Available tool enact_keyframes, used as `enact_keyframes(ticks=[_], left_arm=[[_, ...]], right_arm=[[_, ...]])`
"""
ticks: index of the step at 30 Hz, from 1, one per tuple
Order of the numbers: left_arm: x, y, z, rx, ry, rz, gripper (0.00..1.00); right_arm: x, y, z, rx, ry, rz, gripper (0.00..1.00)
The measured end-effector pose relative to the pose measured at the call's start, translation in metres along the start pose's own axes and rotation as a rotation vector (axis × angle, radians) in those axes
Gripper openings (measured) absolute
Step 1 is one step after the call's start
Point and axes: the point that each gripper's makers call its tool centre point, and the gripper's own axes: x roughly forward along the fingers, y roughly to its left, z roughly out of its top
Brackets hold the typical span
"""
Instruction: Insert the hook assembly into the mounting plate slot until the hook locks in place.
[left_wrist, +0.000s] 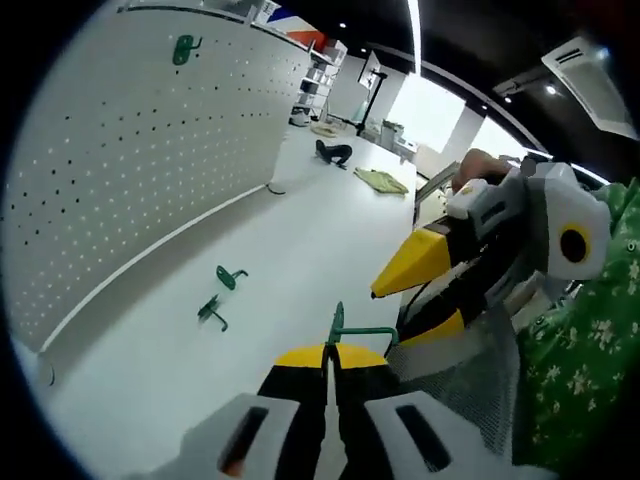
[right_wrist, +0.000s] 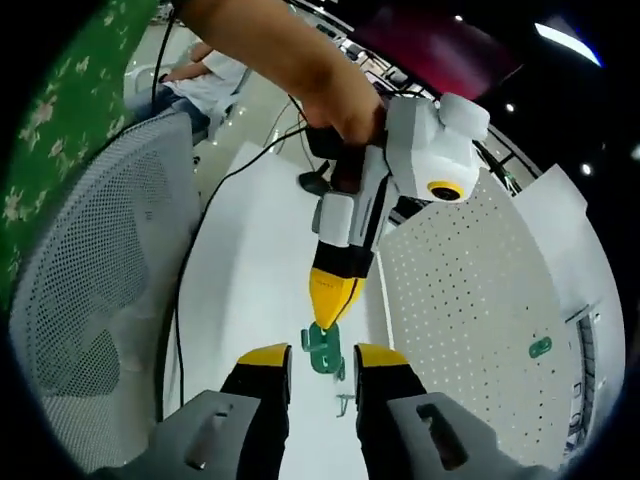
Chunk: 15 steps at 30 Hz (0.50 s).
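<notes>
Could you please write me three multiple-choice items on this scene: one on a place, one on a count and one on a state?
1. Where is the mounted hook? A on the pegboard; B on the chair; C on the floor.
2. How many loose hooks lie on the table in the left gripper view? A one; B two; C four.
3. How is the left hand-held gripper? A open; B shut on the held hook; C shut on a cable.
Key: A, it hangs high on the perforated board; B, two lie near the board's foot; B, its yellow tips pinch it.
</notes>
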Motion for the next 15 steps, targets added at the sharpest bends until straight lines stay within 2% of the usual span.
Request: enact_keyframes(ticks=[4,8,11,15], left_arm=[[0.0019,-0.0011,0.0019,-0.045,0.002,0.008,0.02],[0.0041,-0.0039,0.0048,-0.072,-0.002,0.002,0.02],[0.0064,-0.0066,0.0042,-0.076,0.004,-0.002,0.02],[0.0076,-0.0085,0.0043,-0.087,0.007,-0.002,0.02]], right_arm=[[0.0032,0.0012,-0.0077,-0.057,0.041,-0.014,0.19],[0.0048,0.0041,-0.0047,-0.072,0.037,-0.015,0.17],[0.0060,0.0017,-0.0075,-0.146,0.059,-0.034,0.13],[0.0062,0.0005,-0.0087,-0.140,0.058,-0.036,0.11]])
